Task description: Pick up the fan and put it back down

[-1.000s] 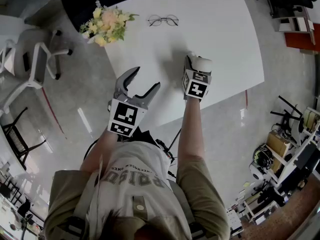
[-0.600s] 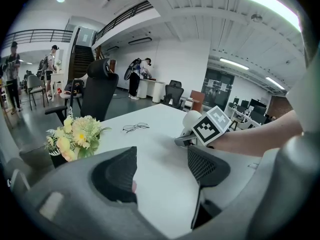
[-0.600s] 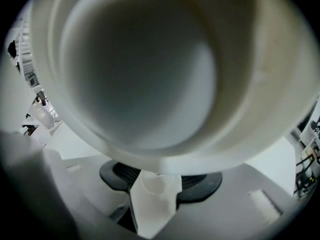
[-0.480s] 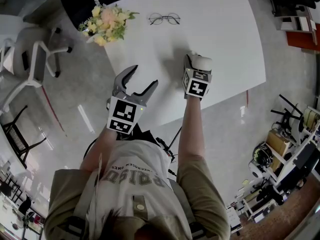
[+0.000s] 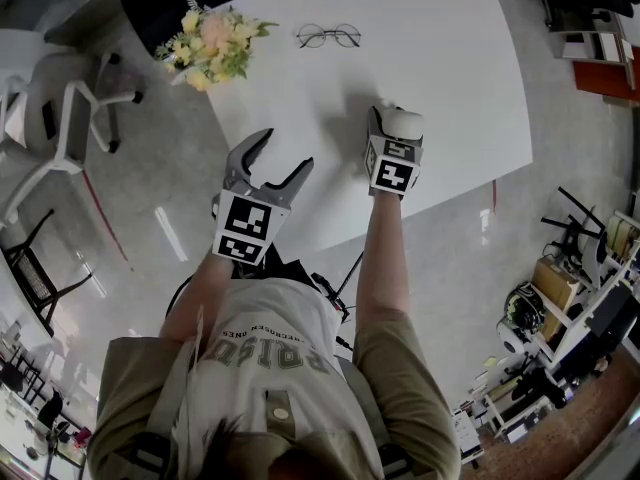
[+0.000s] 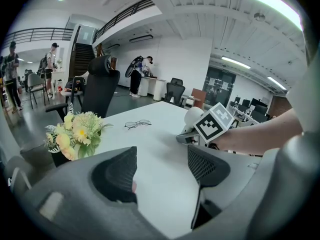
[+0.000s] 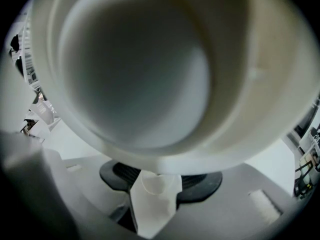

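The right gripper (image 7: 159, 181) is clamped on the fan (image 7: 135, 74): in the right gripper view its two dark jaws stand partly apart with a narrow white part of the fan pressed between them, and the round white body of the fan fills almost all the view above the jaws. In the head view the fan is over the near middle part of the white table (image 5: 440, 58), in front of the right gripper's marker cube, and a soft shadow lies on the table just beside it. I cannot tell if the fan's bottom touches the table or is a little above it. The left gripper (image 6: 162, 169) is empty, with its jaws wide apart and only the bare table top between them. It is at the near left edge of the table, well apart from the fan, and it points toward the far side. On the far side of the table lie the glasses (image 5: 327, 37), and at the far left corner stand the yellow and pink flowers (image 5: 212, 43). A white chair (image 5: 60, 118) stands on the grey floor (image 5: 150, 208) to the left of the table.
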A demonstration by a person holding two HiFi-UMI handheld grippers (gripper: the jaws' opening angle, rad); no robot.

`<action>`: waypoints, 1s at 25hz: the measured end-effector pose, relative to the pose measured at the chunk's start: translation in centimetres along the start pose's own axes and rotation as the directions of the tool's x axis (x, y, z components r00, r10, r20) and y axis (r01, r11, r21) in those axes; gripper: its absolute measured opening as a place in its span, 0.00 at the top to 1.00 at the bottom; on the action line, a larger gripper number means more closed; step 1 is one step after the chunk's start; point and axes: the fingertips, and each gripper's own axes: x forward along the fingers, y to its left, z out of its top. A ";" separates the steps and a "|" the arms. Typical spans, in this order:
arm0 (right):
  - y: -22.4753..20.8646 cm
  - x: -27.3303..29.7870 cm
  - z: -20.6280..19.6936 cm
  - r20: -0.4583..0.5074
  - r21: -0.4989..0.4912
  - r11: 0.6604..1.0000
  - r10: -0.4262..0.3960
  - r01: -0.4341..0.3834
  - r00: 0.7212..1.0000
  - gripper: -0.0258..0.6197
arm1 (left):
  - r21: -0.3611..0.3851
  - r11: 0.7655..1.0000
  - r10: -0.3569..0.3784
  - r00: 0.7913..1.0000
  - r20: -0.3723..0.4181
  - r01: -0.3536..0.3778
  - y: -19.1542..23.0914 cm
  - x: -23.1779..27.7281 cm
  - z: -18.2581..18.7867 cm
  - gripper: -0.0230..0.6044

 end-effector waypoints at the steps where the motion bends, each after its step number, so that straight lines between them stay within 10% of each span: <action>1: 0.0 0.1 -0.1 0.001 -0.006 1.000 -0.004 0.004 1.000 0.63 | 0.000 1.000 0.000 1.000 -0.001 0.000 0.0 0.0 0.0 0.44; 25: 0.3 -0.3 -0.1 0.056 0.006 1.000 -0.019 0.019 0.998 0.55 | -0.002 1.000 0.014 1.000 -0.017 -0.014 0.6 -0.4 -1.0 0.44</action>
